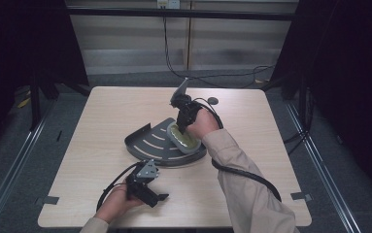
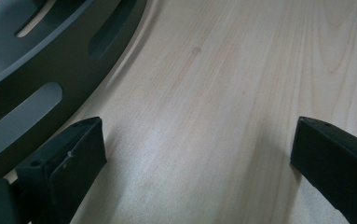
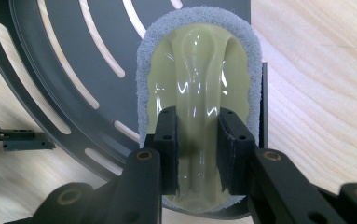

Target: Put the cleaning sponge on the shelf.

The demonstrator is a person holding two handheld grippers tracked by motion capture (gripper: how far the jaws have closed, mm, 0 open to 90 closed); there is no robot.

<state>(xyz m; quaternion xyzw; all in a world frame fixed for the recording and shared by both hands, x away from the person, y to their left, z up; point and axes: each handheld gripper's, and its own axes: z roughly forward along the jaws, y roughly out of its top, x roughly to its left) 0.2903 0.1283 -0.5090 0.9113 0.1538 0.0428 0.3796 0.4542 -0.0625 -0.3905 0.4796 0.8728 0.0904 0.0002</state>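
A dark grey slotted metal tray (image 1: 147, 143) lies in the middle of the wooden table. On its right part rests an oval scrubbing pad (image 3: 199, 60) with a glossy yellow-green grip and a grey felt rim (image 1: 189, 143). My right gripper (image 3: 198, 149) points down at it, jaws shut on the raised ridge of the grip; in the high view the right gripper (image 1: 181, 126) is over the tray's right side. My left gripper (image 1: 161, 197) sits low near the table's front edge, open (image 2: 197, 149) over bare wood, with the tray's curved rim (image 2: 27, 70) just beyond its left jaw.
A small round grey disc (image 1: 213, 101) lies on the table behind the right hand. A black cable (image 1: 244, 174) trails from the right gripper across the table's right half. Tape marks (image 1: 301, 196) sit at the front corners. Dark frame posts stand on both sides.
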